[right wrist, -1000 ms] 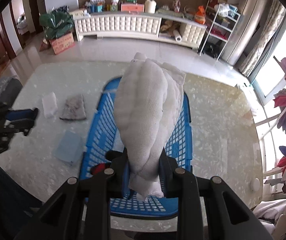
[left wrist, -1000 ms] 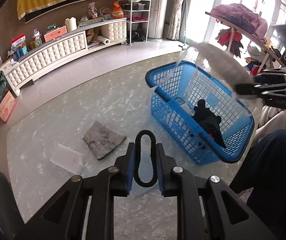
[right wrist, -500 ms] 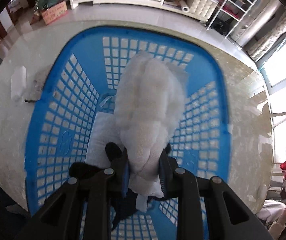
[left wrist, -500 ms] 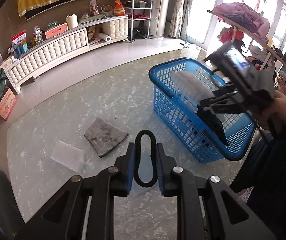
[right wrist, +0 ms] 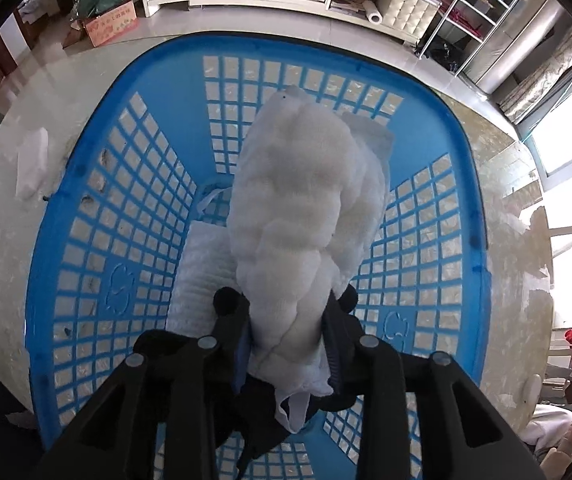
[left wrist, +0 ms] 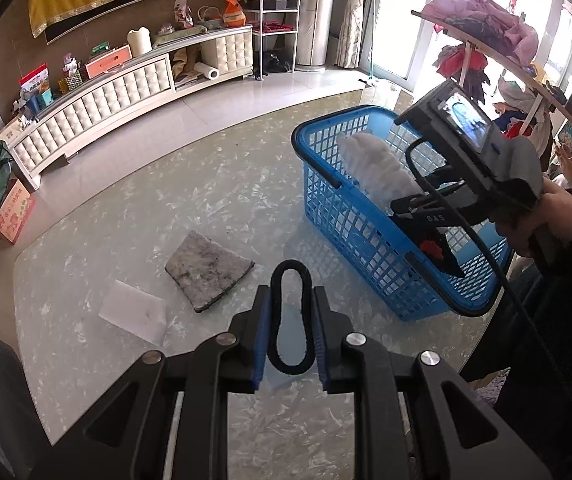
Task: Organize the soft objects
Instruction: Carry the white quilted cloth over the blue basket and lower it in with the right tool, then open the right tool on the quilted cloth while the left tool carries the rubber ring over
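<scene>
the white fluffy cloth [right wrist: 302, 216] hangs inside the blue basket [right wrist: 57, 240], its bunched lower end between the fingers of the right gripper [right wrist: 288, 344], above a folded white item [right wrist: 201, 276] and dark items [left wrist: 438, 246] on the basket floor. the right gripper's jaws have just been opening, with the cloth between them; whether the pads bear on it cannot be told. judged light, limp and compressible, not fragile; it will slump once freed, and is best taken at a gathered end, as here. the left gripper [left wrist: 289, 338] is closed on a black loop [left wrist: 289, 320] over the marble table [left wrist: 125, 220]. on the table beside the basket lie a grey pad [left wrist: 207, 270] and a white pad [left wrist: 133, 314], both flat and best pinched at an edge.
</scene>
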A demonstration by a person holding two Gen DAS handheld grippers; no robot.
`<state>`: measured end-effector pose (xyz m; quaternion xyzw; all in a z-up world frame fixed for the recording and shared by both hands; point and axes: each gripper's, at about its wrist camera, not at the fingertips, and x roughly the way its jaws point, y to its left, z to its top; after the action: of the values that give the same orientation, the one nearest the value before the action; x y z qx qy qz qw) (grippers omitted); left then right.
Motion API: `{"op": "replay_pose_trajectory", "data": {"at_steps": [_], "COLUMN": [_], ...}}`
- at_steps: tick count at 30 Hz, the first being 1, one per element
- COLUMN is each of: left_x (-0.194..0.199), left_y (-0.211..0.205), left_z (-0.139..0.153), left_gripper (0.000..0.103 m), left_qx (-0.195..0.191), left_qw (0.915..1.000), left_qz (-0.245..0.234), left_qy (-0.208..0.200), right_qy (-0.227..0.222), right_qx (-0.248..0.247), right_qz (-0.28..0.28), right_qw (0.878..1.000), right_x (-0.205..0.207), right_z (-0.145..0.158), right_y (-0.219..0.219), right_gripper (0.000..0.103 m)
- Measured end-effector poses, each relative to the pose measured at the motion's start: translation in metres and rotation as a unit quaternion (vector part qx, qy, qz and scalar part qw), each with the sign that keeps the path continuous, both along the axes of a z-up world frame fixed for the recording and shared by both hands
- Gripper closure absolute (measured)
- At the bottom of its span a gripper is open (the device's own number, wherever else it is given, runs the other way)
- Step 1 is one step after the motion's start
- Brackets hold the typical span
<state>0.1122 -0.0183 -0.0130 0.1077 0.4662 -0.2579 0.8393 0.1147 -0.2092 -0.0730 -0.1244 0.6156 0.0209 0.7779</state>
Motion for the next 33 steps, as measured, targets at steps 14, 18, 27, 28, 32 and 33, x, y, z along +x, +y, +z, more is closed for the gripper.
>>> {"op": "replay_pose_trajectory", "data": {"at_steps": [14,18,27,28,32,33], "left_x": [-0.001,0.001,0.005,0.007,0.015,0.017], "left_y": [-0.016,-0.027,-0.08,-0.089,-0.117,-0.125], "left_z": [-0.003,0.002,0.016,0.015,0.007,0.002], "left_gripper": [0.085,0.085,0.085,0.085,0.085,0.085], "left_qx": [0.01,0.015,0.033,0.037,0.056,0.063], "left_qw": [1.0,0.9999,0.9991,0.9988,0.9971,0.9964], "left_qz": [0.001,0.003,-0.027,-0.033,-0.052,-0.056], "left_qy": [0.001,0.003,-0.003,-0.002,0.005,0.008], "right_qy": [-0.115,-0.14,-0.162,-0.163,-0.169,-0.168], "right_qx": [0.025,0.051,0.084,0.083,0.087,0.091], "right_qz": [-0.008,-0.014,-0.035,-0.035,-0.038,-0.041], "right_qw": [0.993,0.989,0.983,0.982,0.981,0.981], "right_x": [-0.046,-0.059,-0.085,-0.079,-0.085,-0.087], "right_z": [0.048,0.062,0.07,0.069,0.072,0.071], "right_y": [0.002,-0.013,-0.053,-0.059,-0.072,-0.075], "right_gripper": [0.004,0.001,0.0,0.0,0.0,0.0]}}
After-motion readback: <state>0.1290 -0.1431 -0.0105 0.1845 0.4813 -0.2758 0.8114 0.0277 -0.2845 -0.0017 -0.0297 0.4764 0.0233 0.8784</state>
